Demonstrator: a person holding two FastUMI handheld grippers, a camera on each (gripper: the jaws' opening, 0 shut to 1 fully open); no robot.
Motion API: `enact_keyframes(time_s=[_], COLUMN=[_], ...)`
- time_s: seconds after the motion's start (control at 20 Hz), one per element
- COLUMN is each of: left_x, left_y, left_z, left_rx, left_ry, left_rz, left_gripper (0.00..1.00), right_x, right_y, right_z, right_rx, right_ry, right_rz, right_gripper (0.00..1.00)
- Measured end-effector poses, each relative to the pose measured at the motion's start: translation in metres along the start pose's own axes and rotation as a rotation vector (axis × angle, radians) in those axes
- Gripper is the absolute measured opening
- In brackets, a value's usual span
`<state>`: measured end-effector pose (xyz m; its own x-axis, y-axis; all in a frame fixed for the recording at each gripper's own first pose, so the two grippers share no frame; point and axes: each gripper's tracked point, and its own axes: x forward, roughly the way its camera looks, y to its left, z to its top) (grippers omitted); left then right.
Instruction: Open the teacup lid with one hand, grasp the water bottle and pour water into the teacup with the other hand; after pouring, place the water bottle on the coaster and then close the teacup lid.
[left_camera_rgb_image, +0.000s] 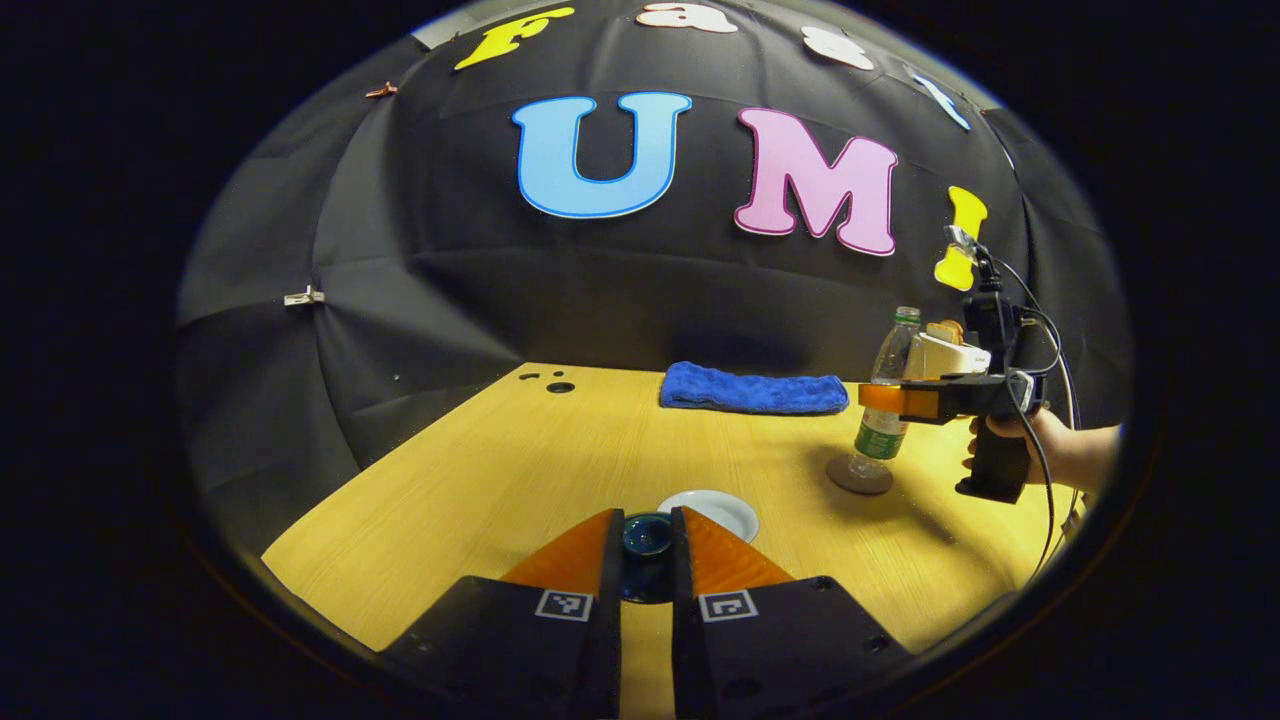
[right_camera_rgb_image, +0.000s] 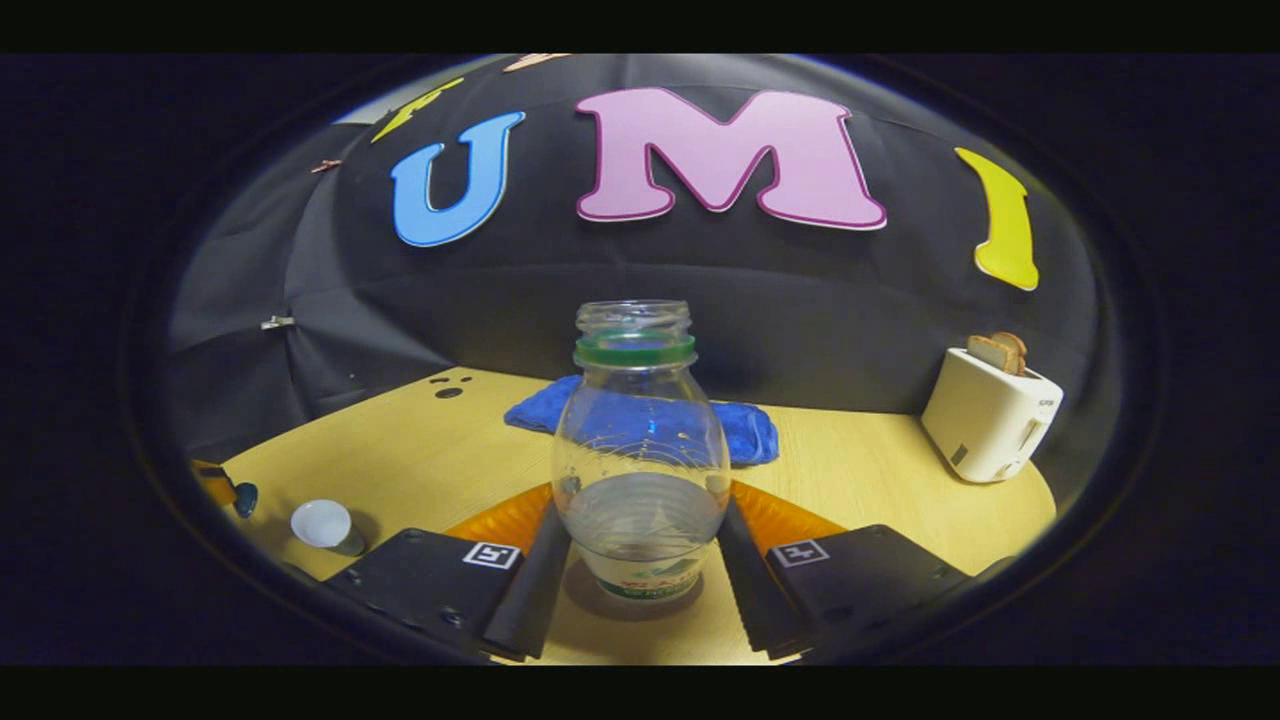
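Note:
My left gripper (left_camera_rgb_image: 647, 520) is shut on the dark teal teacup lid (left_camera_rgb_image: 647, 537) and holds it above the table, just in front of the open white teacup (left_camera_rgb_image: 716, 510). To the right stands the clear water bottle (left_camera_rgb_image: 882, 420), capless with a green neck ring, its base on the round brown coaster (left_camera_rgb_image: 858, 476). In the right gripper view my right gripper (right_camera_rgb_image: 640, 515) has both fingers pressed on the bottle (right_camera_rgb_image: 640, 470), which holds a little water. The white teacup (right_camera_rgb_image: 322, 523) and the left gripper with the lid (right_camera_rgb_image: 243, 497) show far left there.
A folded blue cloth (left_camera_rgb_image: 752, 390) lies at the back of the wooden table (left_camera_rgb_image: 500, 470). A white toaster (right_camera_rgb_image: 990, 415) with bread in it stands at the back right. A person's hand (left_camera_rgb_image: 1040, 440) holds the right gripper's handle.

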<state>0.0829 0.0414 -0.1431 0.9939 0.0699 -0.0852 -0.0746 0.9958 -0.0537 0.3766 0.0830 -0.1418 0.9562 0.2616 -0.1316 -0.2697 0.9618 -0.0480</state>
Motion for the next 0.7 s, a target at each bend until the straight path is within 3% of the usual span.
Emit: enact_keyframes(time_s=[0.45,0.5,0.6,0.65,0.7], left_x=[-0.002,-0.002,-0.002,0.0,0.0], left_y=[-0.004,-0.003,-0.004,-0.004,-0.004], left_z=[0.007,0.008,0.01,0.01,0.011], left_rx=[-0.013,-0.012,-0.009,-0.008,-0.006], left_ry=[-0.028,-0.029,-0.032,-0.033,-0.033], left_rz=[-0.006,-0.004,-0.005,-0.005,-0.005], left_gripper=[0.24,0.28,0.24,0.21,0.24], right_x=[0.0,-0.001,-0.002,-0.004,-0.004], right_y=[0.001,-0.001,-0.001,-0.001,-0.002], right_z=[-0.022,-0.022,-0.023,-0.023,-0.023], right_rx=[-0.061,-0.068,-0.078,-0.082,-0.09], right_ry=[0.062,0.062,0.061,0.061,0.064], right_rz=[0.019,0.015,0.014,0.013,0.011], right_gripper=[0.8,0.81,0.95,0.96,0.99])
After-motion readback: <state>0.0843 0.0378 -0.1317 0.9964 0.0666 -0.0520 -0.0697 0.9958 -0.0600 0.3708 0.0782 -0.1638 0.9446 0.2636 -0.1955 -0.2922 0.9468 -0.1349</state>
